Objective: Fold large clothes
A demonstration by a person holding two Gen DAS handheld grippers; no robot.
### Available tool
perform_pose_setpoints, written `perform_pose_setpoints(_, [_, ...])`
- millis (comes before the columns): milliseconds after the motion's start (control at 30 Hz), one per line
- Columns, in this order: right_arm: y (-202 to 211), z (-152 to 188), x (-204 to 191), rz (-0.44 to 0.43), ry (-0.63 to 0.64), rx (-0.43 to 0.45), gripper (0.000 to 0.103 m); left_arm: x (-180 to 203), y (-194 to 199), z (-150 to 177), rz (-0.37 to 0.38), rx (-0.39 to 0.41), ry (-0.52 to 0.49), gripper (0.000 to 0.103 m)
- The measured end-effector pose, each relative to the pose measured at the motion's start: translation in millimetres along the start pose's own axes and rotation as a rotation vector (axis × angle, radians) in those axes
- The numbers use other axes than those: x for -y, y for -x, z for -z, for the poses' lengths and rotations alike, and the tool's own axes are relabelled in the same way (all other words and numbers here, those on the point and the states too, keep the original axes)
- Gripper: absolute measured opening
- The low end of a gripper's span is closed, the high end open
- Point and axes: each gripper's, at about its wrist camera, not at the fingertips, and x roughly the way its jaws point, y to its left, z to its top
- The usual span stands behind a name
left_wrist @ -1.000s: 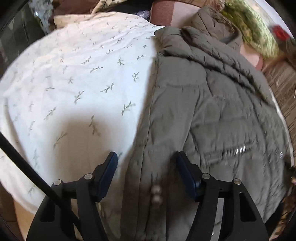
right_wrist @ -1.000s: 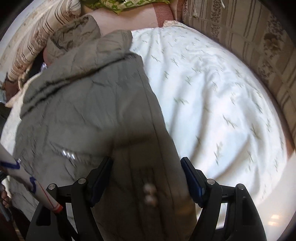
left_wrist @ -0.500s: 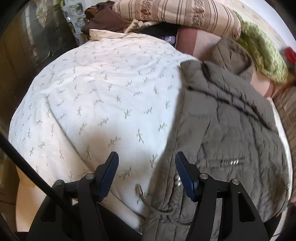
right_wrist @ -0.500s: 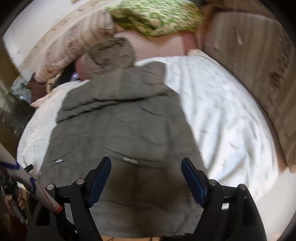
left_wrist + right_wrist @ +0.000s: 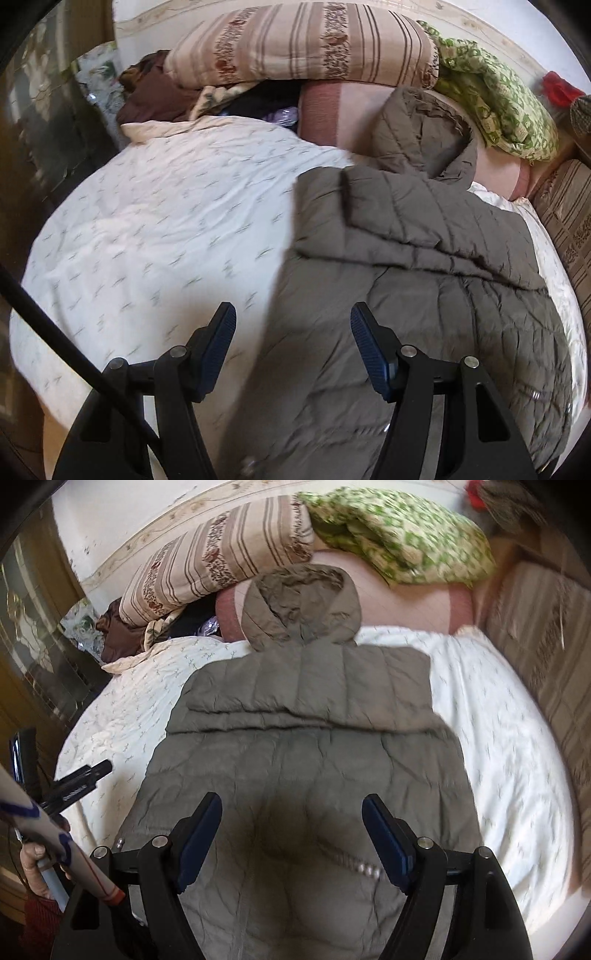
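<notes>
Both hand-held grippers (image 5: 293, 347) (image 5: 291, 834) gape above the jacket (image 5: 306, 746) on a leaf-print bedsheet (image 5: 166, 221).

1. My bed (image 5: 498, 738) carries everything here, spread with a white sheet (image 5: 166, 229) printed with small leafy sprigs.
2. A grey-brown quilted jacket (image 5: 306, 738) lies flat along the middle of the sheet, hood (image 5: 303, 605) toward the head end.
3. At the head end a pink bolster (image 5: 406, 609) lies across the bed; the hood rests against it.
4. A striped pillow (image 5: 306, 44) and a green-patterned pillow (image 5: 399, 535) sit piled on the bolster.
</notes>
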Motion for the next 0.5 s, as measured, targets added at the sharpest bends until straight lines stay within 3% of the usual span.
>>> perform_pose_setpoints(200, [-30.7, -52.4, -17.7, 0.053, 0.074, 0.007, 0.083, 10.7, -50.2, -22.2, -0.011, -0.027, -0.011, 0.065])
perform_pose_setpoints(500, [-146.9, -156.1, -29.5, 0.098, 0.034, -0.05, 0.083, -10.7, -91.5, -19.8, -0.034, -0.048, -0.013, 0.065])
